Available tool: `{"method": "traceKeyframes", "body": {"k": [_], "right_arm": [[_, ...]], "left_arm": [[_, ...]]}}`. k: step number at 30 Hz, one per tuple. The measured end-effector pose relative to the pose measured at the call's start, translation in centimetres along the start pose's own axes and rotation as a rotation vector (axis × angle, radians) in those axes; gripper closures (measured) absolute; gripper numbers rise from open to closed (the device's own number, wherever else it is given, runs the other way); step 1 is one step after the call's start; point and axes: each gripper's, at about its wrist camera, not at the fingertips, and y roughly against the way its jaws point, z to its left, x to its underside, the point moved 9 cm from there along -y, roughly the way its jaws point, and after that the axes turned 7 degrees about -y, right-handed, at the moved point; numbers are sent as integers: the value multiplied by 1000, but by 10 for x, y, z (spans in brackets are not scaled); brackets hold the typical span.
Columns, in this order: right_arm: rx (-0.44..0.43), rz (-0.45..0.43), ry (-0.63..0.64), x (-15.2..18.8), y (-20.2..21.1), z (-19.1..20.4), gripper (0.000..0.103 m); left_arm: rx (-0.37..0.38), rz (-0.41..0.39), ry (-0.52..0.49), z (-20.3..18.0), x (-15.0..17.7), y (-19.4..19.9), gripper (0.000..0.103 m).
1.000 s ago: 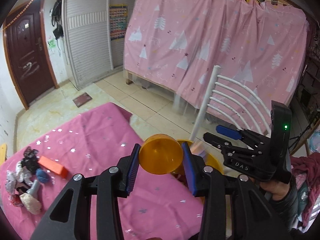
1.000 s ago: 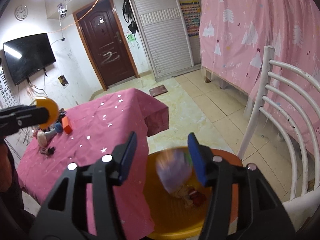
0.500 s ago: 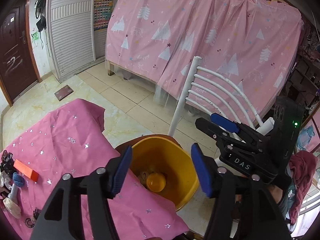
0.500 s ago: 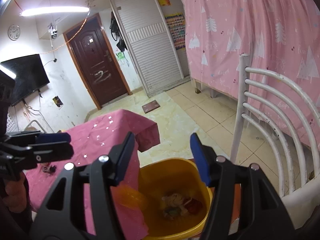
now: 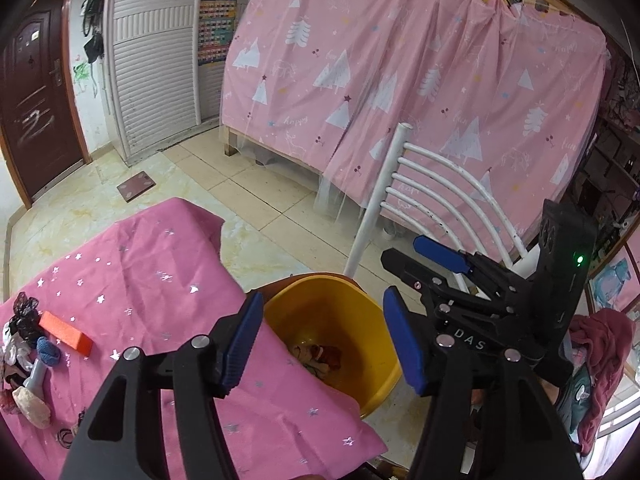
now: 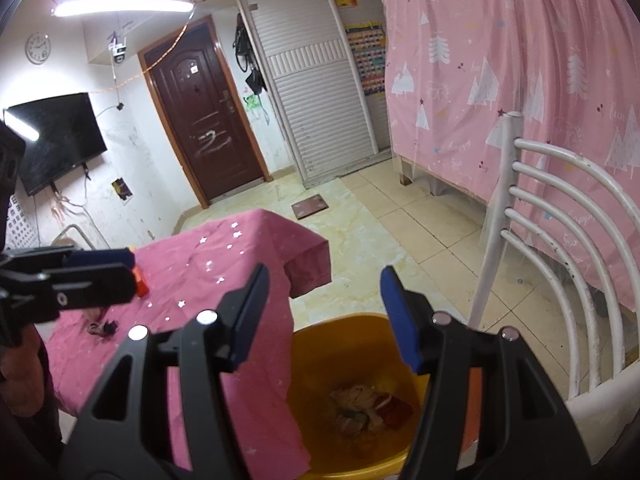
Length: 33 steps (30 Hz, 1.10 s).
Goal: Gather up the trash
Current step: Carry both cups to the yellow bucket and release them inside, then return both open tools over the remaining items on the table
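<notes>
Yellow bin (image 5: 362,394) holds crumpled trash (image 6: 366,404).

White chair (image 5: 432,200) before pink curtain (image 5: 400,80); brown door (image 6: 204,120), TV (image 6: 56,140).

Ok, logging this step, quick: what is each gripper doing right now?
Left gripper: open, empty, above the yellow bin.
Right gripper: open, empty, also above the bin.

The left gripper (image 5: 322,342) hangs tilted downward, its blue-padded jaws spread wide with nothing between them. The right gripper (image 6: 326,316) is just beside it on the right, also angled down, jaws wide apart and empty.
</notes>
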Motion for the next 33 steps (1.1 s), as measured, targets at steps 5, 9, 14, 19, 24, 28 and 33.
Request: {"method": "traceKeyframes", "body": {"k": [5,9,14,19,24,28,33], "right_arm": [[-19,25,44,3,-10,27,41],[-39,42,71,3,-20,47,41],[-75,69,118,8,-35,83,41],[-108,95,167,15,-47,118,41],[-136,119,213,23,-55,150,36],[-163,143,249,29,-65,175,35],[-203,184,295,43,-79,209,35]], "left_arm": [[-34,-30,30,26,1,18,48],[-79,-52,61,55,5,36,48],[-133,-71,106,95,13,59,48],[-163,-88,150,126,21,75,47],[-196,-108,188,157,33,94,47],[-236,-112,211,184,47,108,46],[-289,-117,262,224,67,130,45]]}}
